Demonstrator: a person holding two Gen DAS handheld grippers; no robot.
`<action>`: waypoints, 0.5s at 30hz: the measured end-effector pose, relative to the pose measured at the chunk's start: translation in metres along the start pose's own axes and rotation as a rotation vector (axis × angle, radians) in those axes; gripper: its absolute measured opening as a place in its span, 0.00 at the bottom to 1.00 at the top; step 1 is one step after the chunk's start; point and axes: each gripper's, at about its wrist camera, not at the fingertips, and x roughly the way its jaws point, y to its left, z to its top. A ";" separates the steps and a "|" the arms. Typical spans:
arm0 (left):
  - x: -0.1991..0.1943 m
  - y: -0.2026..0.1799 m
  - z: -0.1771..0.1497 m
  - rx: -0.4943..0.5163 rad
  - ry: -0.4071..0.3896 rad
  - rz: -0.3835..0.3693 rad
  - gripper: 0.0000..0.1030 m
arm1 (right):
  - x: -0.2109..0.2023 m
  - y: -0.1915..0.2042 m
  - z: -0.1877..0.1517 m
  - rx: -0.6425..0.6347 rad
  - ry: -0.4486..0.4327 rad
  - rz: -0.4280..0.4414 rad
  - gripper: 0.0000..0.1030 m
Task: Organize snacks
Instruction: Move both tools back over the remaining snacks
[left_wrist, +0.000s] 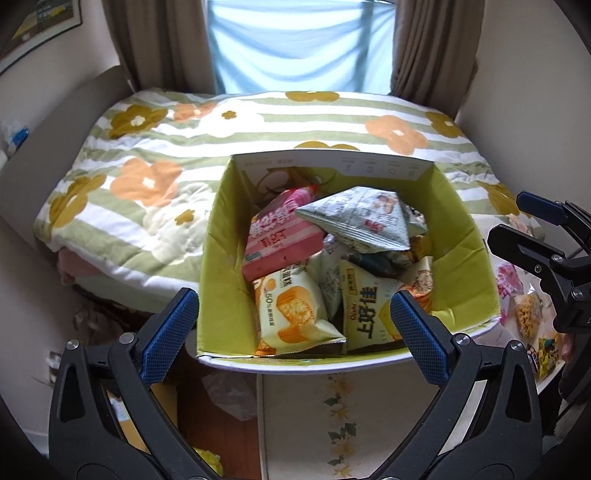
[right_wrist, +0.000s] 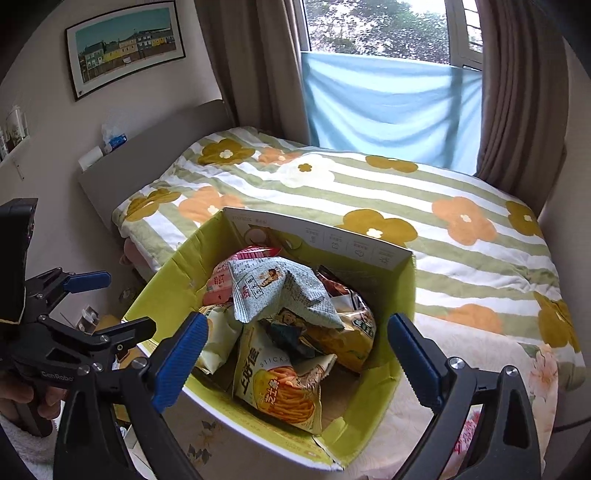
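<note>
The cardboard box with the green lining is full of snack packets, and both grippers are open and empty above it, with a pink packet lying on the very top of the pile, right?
Nearly. The top packet is pale grey-green, not pink; the right wrist view shows it. The rest holds.

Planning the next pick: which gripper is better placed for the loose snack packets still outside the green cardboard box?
Right, probably. The right gripper hangs open beside the loose snack packets right of the green cardboard box; the open left gripper faces the box's near rim.
</note>
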 end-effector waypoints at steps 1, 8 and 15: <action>-0.002 -0.003 0.000 0.010 -0.004 -0.011 1.00 | -0.003 -0.002 -0.002 0.008 -0.001 -0.010 0.94; -0.008 -0.040 0.000 0.104 -0.023 -0.103 1.00 | -0.034 -0.021 -0.021 0.082 0.001 -0.103 0.94; -0.016 -0.086 -0.004 0.166 -0.040 -0.167 1.00 | -0.071 -0.056 -0.047 0.157 -0.007 -0.183 0.94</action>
